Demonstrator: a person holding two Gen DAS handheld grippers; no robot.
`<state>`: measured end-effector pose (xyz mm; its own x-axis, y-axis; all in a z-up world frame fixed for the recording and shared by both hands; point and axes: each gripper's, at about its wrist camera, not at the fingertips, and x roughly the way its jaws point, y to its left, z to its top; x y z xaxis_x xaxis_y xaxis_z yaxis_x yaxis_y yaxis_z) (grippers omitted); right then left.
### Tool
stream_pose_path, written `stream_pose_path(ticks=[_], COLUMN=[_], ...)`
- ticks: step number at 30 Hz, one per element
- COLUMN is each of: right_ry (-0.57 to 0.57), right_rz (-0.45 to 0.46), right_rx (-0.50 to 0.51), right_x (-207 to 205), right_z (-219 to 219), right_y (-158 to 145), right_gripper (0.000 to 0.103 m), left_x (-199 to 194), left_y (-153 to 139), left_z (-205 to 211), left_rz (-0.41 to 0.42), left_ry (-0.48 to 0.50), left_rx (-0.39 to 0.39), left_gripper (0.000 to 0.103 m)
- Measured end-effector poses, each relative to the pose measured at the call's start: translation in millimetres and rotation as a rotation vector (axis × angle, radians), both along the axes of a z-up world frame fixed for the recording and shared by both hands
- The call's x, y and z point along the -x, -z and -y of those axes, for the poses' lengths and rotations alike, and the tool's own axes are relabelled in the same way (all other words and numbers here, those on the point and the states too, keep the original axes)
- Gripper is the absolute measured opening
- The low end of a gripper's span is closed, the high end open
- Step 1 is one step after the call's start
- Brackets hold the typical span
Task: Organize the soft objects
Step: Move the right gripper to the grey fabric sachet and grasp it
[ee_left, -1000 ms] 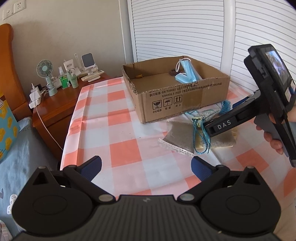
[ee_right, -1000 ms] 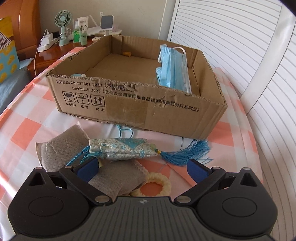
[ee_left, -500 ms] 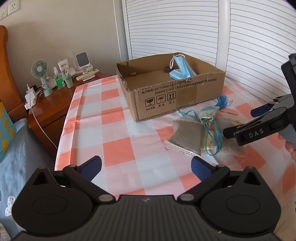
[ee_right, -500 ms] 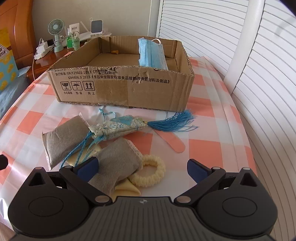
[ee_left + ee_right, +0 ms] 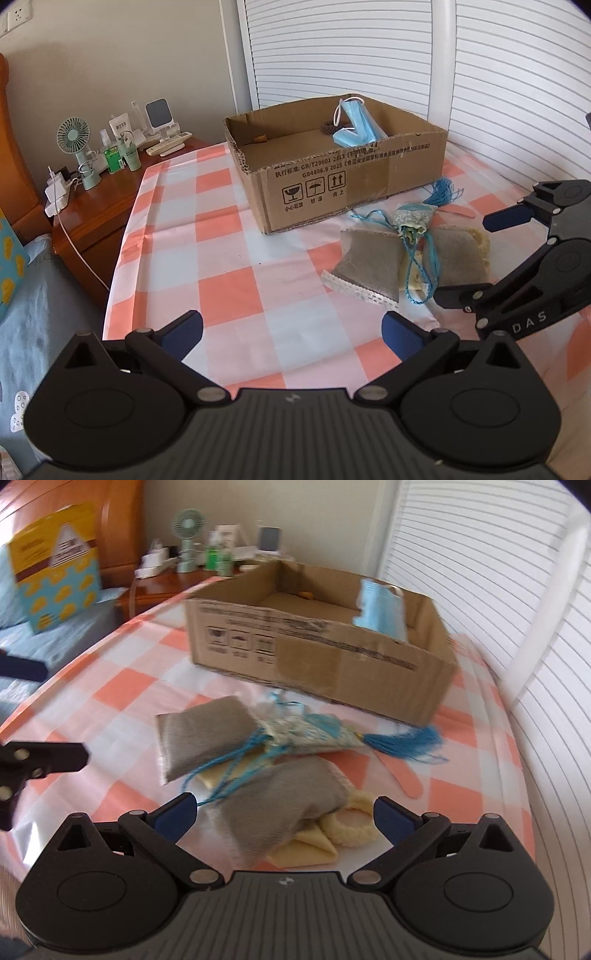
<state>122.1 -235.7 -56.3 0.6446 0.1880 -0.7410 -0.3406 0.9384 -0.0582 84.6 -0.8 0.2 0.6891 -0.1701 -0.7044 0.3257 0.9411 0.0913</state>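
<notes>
A cardboard box (image 5: 347, 184) stands on the checked tablecloth with a blue face mask (image 5: 354, 125) inside. In front of it lies a pile: two grey pouches (image 5: 199, 738) (image 5: 288, 801), a blue patterned sachet with tassel (image 5: 314, 734), a cream scrunchie (image 5: 354, 830) and yellow cloth. My right gripper (image 5: 282, 818) is open and empty just before the nearer grey pouch; it shows in the left wrist view (image 5: 476, 258). My left gripper (image 5: 291, 328) is open and empty over the cloth, left of the pile.
A wooden nightstand (image 5: 96, 210) with a small fan (image 5: 74, 136), bottles and chargers stands at the far left. White louvred doors (image 5: 406, 55) run behind the box. A bed with blue sheets (image 5: 33, 295) lies left of the table. A pink strip (image 5: 402, 775) lies by the tassel.
Both grippers have pulled back from the box. The right one has swung left and now faces the pile from nearer the table's front. Both stayed open and empty.
</notes>
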Motion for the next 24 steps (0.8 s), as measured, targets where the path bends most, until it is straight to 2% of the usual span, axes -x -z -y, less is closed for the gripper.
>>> stream_pose_path(ticks=[5,8,11,17,19,24], right_ry=[-0.156,-0.230,-0.283,-0.305,-0.294,-0.267], right_rz=[0.024,0.031,0.034,0.016,0.021,0.029], right_rx=[0.048,0.093,0.107,0.104,0.094,0.052], right_x=[1,-4,-10,-13,-10,0], right_z=[-13,-16,-16,-9,-4,5], right_y=[2,6,8,7,5,-5], right_gripper=[0.101,0.097,0.089,0.064,0.053,0.045], left_x=[-2,-4,-6,-9,-8,-5], left_y=[4,6,7,8,8,5], left_z=[2,4,5,10,13,17], left_rz=[-0.016,-0.028,-0.036,-0.041,-0.040,-0.029], left_ry=[0.010,0.008,0.007,0.017,0.023,0.040], left_rx=[0.005,0.007,0.005,0.000,-0.003,-0.012], left_gripper=[0.102,0.102,0.102,0.102,0.102,0.102])
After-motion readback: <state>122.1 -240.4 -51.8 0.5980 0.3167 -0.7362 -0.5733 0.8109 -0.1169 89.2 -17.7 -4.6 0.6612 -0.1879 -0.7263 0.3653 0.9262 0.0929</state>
